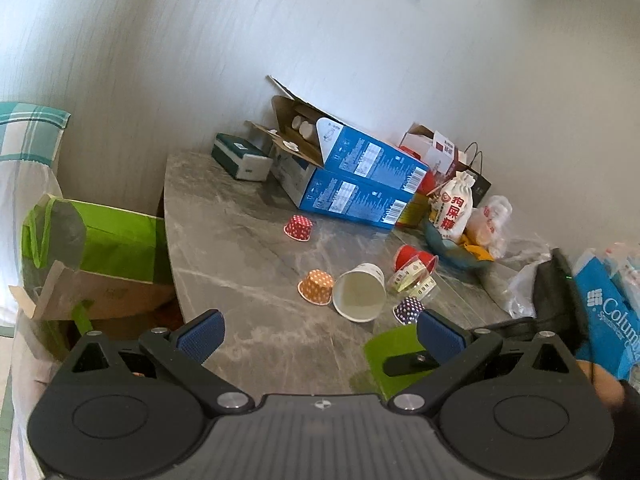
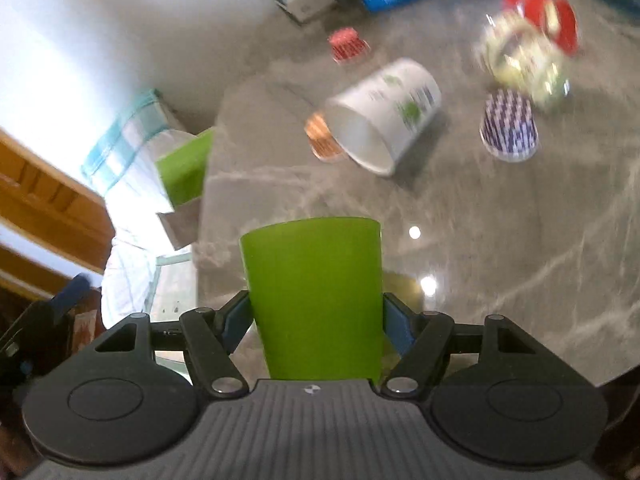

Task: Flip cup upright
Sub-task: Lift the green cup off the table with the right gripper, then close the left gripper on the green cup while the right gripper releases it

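Observation:
A green plastic cup (image 2: 316,296) sits between the blue pads of my right gripper (image 2: 316,320), which is shut on its sides above the grey marble table (image 2: 500,248). The cup's wider end points away from the camera. The right wrist view is motion-blurred. The same green cup (image 1: 394,354) shows at the lower right of the left wrist view, partly behind my left gripper's right finger. My left gripper (image 1: 320,334) is open and empty above the table's near edge.
A white paper cup (image 1: 360,290) lies on its side mid-table, beside orange (image 1: 317,286), red (image 1: 299,227) and purple dotted (image 1: 408,309) cupcake liners and a clear tub (image 1: 416,276). Blue boxes (image 1: 360,184), bags and snacks crowd the back and right. Green bags (image 1: 104,236) stand left of the table.

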A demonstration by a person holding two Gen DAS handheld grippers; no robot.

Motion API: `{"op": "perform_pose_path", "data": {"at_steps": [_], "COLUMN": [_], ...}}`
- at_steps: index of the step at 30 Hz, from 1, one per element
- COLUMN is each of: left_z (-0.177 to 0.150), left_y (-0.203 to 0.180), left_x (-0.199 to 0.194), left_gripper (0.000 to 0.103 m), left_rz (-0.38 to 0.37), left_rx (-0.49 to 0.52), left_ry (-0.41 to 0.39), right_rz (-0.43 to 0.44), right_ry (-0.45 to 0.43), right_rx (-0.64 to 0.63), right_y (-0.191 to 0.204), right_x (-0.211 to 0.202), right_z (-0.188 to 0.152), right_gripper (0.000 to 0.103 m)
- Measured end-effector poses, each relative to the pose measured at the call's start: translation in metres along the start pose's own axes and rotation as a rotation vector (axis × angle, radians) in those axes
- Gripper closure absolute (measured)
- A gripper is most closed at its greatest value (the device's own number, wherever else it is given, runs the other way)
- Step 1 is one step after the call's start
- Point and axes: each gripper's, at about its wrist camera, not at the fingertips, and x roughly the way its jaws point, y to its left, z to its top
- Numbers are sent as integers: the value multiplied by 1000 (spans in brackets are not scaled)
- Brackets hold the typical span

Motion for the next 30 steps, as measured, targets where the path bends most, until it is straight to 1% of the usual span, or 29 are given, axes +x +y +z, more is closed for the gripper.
{"op": "perform_pose_path", "data": {"at_steps": [3,5,11,12,14,16,22,24,26,30], "left_z": [-6,-10,-13,-14,-14,-16,-18,-20,-20,-20], "left_y": [5,11,18,18,17,12,6,5,3,1], "left_x": [-9,-12,-10,-8,-2,0,12,15,18,25], "left_gripper": [0,0,0,0,0,0,0,0,0,0], "left_rz": [12,20,45,46,46,43,46,48,51,60], "left_rx": [-17,-37,-62,-62,-59,-52,-63,-71,-74,-102], "left_ry": [-7,-10,0,6,21,29,66,75,84,112], "right_rz": [-7,-25,-42,-44,-45,-49,-63,-55,-45,-19], "right_ry": [-8,6,-12,-10,-7,-7,-15,-22,-35,-62], "right_rx": [26,21,22,14,18,5,-46,-59,-73,-103], "right_y": [-2,-2,-1,-1,-2,-2,3,4,6,9], "right_x": [5,12,14,14,14,16,16,14,11,-1], "right_z": [-2,-3,-13,-13,-16,-16,-19,-20,-21,-20], "right_gripper": [33,33,30,29,22,19,15,14,10,7]}}
